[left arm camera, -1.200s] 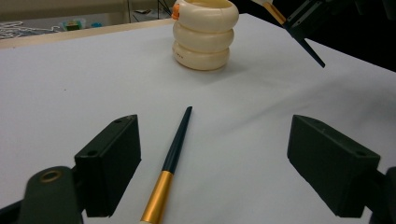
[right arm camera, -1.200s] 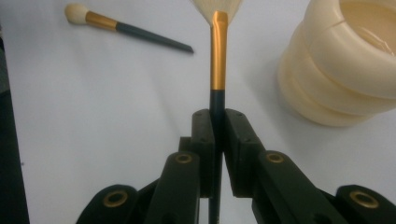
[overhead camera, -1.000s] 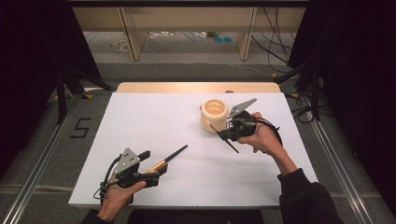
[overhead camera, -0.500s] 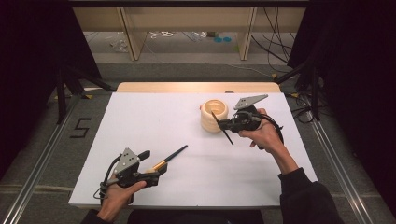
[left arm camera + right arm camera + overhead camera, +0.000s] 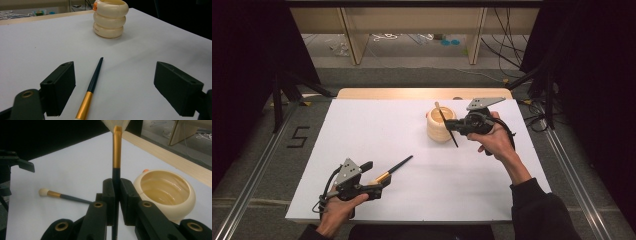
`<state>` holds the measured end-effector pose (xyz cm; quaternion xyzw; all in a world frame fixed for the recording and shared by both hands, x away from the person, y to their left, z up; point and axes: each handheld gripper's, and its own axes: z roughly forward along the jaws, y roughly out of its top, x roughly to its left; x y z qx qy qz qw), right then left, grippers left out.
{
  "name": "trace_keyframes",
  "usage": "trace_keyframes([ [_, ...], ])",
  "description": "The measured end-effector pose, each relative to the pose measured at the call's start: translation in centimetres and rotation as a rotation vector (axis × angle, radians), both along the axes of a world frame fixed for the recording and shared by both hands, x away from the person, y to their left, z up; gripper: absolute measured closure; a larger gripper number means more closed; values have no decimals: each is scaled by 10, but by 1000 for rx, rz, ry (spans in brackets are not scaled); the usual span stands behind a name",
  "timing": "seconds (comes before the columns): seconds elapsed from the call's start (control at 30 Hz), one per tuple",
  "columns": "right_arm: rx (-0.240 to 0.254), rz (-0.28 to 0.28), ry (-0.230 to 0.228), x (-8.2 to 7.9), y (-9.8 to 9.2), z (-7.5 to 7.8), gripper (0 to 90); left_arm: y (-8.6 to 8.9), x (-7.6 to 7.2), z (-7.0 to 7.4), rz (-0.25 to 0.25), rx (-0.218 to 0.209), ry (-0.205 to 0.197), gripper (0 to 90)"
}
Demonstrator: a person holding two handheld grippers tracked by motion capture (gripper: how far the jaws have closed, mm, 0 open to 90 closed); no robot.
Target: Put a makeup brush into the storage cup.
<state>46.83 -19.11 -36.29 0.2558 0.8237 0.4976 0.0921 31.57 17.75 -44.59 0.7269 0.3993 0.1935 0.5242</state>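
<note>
High view: the right tool [image 5: 457,127] sits just beside the cream, ribbed, ring-stacked holder [image 5: 439,127], at the holder's right side toward the far half of the white table [image 5: 362,130]. Its jaws are pressed together on the dark handle of a slim make-up brush with a gold ferrule and pale bristles [image 5: 446,125]. That brush stands tilted, its bristle end above the holder's open mouth and its handle tip pointing down toward the table in front of the holder. In the right gripper view the same brush [image 5: 116,155] rises straight up between the two black pads, which grip the dark handle just below the gold band; the holder [image 5: 172,195] shows beside them, its glossy hollow open to the camera.

The left tool [image 5: 379,179] rests low near the table's near edge, jaws spread wide apart. A second brush with a dark handle, gold ferrule and small rounded pale tip [image 5: 393,169] lies flat on the table. In the left gripper view its ferrule end [image 5: 92,87] lies between the open pads without touching either, nearer the pad on that picture's left, and the handle points away toward the holder [image 5: 110,21], which stands well apart from it.
</note>
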Motion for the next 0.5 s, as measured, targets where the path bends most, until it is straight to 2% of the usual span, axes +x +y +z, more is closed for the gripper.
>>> trace_keyframes([
  [0.07,-3,-14,-12,2,0,2,831,0,0,0,-1,1,0,172],
  [0.27,40,-25,-27,6,3,5,831,0,1,0,-3,-6,3,172],
  [0.3,59,-28,-31,7,3,6,831,0,1,-1,-5,-6,2,173],
  [0.5,88,-48,-44,15,2,11,831,0,1,0,-6,-6,3,173],
])
